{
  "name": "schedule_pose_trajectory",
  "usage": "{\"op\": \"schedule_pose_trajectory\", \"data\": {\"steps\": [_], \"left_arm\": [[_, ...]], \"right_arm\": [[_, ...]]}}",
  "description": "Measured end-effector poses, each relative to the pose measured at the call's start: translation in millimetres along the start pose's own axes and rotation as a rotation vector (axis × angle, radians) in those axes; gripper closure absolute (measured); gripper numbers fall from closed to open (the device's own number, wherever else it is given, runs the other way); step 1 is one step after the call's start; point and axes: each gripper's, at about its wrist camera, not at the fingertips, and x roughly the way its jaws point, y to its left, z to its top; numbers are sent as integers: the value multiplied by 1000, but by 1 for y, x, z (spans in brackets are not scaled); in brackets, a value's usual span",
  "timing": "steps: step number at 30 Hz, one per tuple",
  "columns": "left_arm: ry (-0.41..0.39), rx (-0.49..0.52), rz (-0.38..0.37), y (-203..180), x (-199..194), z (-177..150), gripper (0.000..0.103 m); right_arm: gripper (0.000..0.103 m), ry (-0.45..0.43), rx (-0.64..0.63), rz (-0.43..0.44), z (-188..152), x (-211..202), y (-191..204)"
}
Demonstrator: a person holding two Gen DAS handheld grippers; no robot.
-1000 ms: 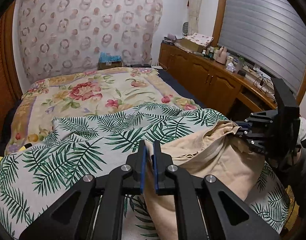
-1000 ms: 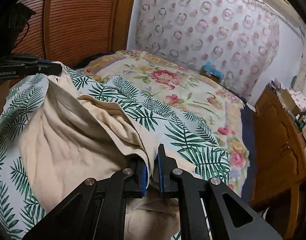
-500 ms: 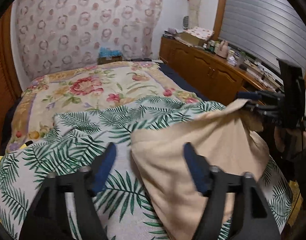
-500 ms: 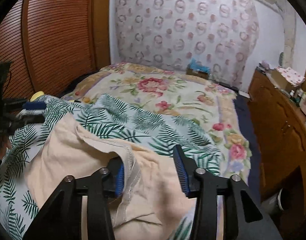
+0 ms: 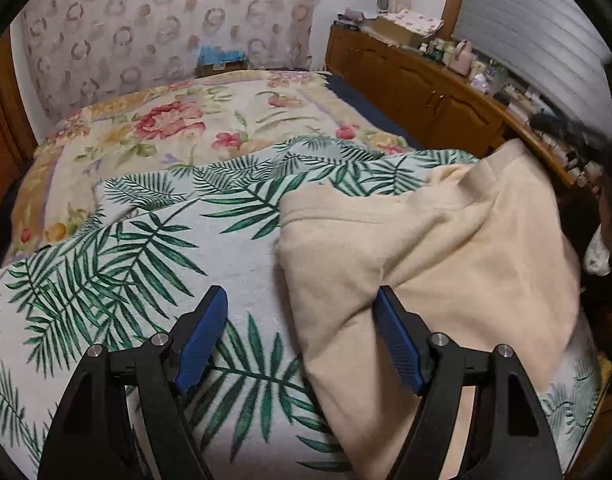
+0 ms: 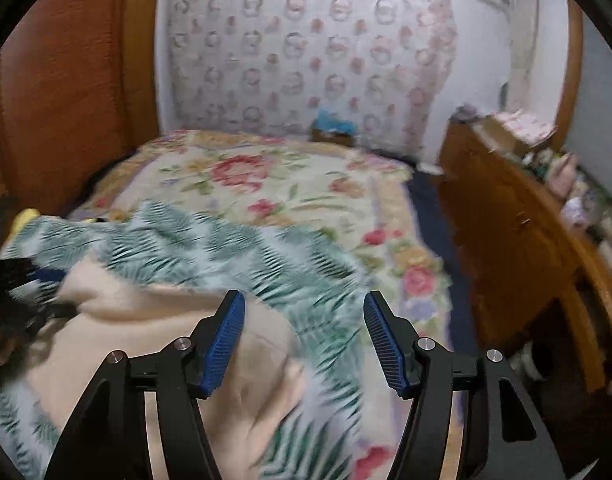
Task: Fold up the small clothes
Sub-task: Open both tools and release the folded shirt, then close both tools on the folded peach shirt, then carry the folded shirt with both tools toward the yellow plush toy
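Observation:
A beige garment (image 5: 445,264) lies spread on the palm-leaf cloth (image 5: 146,248) on the bed. My left gripper (image 5: 300,308) is open and holds nothing; the garment's left part lies under its right finger. In the right wrist view the same garment (image 6: 154,336) lies low and left, blurred. My right gripper (image 6: 304,312) is open and empty, above the garment's right edge. The other gripper (image 6: 22,288) shows dark and blurred at the left edge of that view.
A floral bedspread (image 5: 178,120) covers the far half of the bed. A wooden sideboard (image 5: 425,96) with bottles and boxes runs along the right. A wooden panel wall (image 6: 66,92) stands at the bed's left. A dark blue strip (image 6: 425,216) lies between bed and sideboard.
Both grippers were shut on the garment's edges and lifting it; they have opened and let go, and the garment has dropped flat on the leaf cloth. The right gripper is still swinging.

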Motion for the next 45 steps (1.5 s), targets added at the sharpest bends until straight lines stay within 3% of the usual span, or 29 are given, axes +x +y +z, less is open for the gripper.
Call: {"op": "schedule_pose_trajectory", "data": {"steps": [3, 8, 12, 18, 26, 30, 32, 40, 45], "left_arm": [[4, -18, -8, 3, 0, -1, 27], [-1, -23, -40, 4, 2, 2, 28], [-2, -36, -90, 2, 4, 7, 46], [10, -59, -140, -2, 10, 14, 66], [7, -61, -174, -6, 10, 17, 83], [-22, -47, -181, -10, 0, 15, 88], [-47, -39, -192, -14, -12, 15, 89], [-211, -9, -210, -15, -101, 0, 89], [-291, -50, -156, 19, -159, -36, 89]], "right_arm": [[39, 28, 16, -2, 18, 12, 1], [39, 92, 55, 203, 2, 5, 12], [39, 186, 74, 279, -37, 9, 30], [39, 266, 144, 291, -73, 23, 42], [42, 240, 156, 311, -80, 19, 53], [76, 235, 130, 353, -85, 23, 49], [84, 235, 116, 376, -84, 17, 39], [87, 79, 33, 358, -69, -32, 54], [88, 18, -44, 401, -46, -49, 92]]}}
